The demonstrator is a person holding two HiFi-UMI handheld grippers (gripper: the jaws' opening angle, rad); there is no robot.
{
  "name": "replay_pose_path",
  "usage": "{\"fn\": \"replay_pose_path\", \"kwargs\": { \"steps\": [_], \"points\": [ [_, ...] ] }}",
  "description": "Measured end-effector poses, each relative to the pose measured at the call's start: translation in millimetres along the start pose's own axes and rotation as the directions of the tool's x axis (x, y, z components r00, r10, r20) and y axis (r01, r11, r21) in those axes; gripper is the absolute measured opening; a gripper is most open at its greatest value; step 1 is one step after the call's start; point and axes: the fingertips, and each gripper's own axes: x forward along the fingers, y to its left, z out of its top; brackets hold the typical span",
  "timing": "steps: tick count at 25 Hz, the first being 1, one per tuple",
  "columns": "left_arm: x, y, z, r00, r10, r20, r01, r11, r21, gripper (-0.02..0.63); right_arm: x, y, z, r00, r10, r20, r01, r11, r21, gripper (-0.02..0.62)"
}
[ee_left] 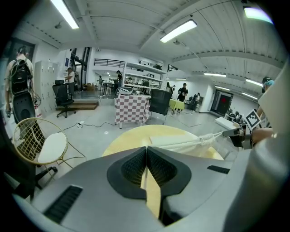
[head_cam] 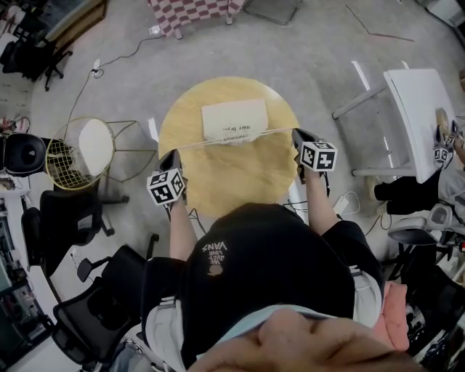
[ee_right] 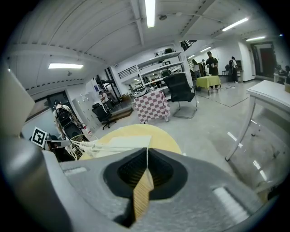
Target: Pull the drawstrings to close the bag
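Observation:
A cream drawstring bag (head_cam: 234,120) lies flat at the far side of the round wooden table (head_cam: 225,178). Its near edge is gathered into folds (head_cam: 232,138). A pale drawstring (head_cam: 200,142) runs taut from that mouth out to each side. My left gripper (head_cam: 175,153) is shut on the left end at the table's left edge. My right gripper (head_cam: 296,134) is shut on the right end at the right edge. The left gripper view shows its jaws (ee_left: 147,147) pressed together, with the bunched mouth (ee_left: 205,139) and the right gripper (ee_left: 236,134) beyond. In the right gripper view the jaws (ee_right: 147,149) are together, and the bag (ee_right: 118,143) lies ahead.
A wire basket chair (head_cam: 76,152) stands left of the table. Black office chairs (head_cam: 69,218) stand at my left. A white table (head_cam: 418,109) is on the right. A checkered cloth table (head_cam: 192,13) stands beyond. Cables cross the grey floor (head_cam: 120,54).

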Motion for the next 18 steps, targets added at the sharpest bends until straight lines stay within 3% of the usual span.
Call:
{"fn": "replay_pose_path", "kwargs": {
  "steps": [18],
  "points": [
    [13, -3, -52, 0.998, -0.020, -0.062, 0.016, 0.997, -0.079, 0.021, 10, -5, -53, 0.995, -0.027, -0.096, 0.030, 0.999, 0.037, 0.006]
  ]
}}
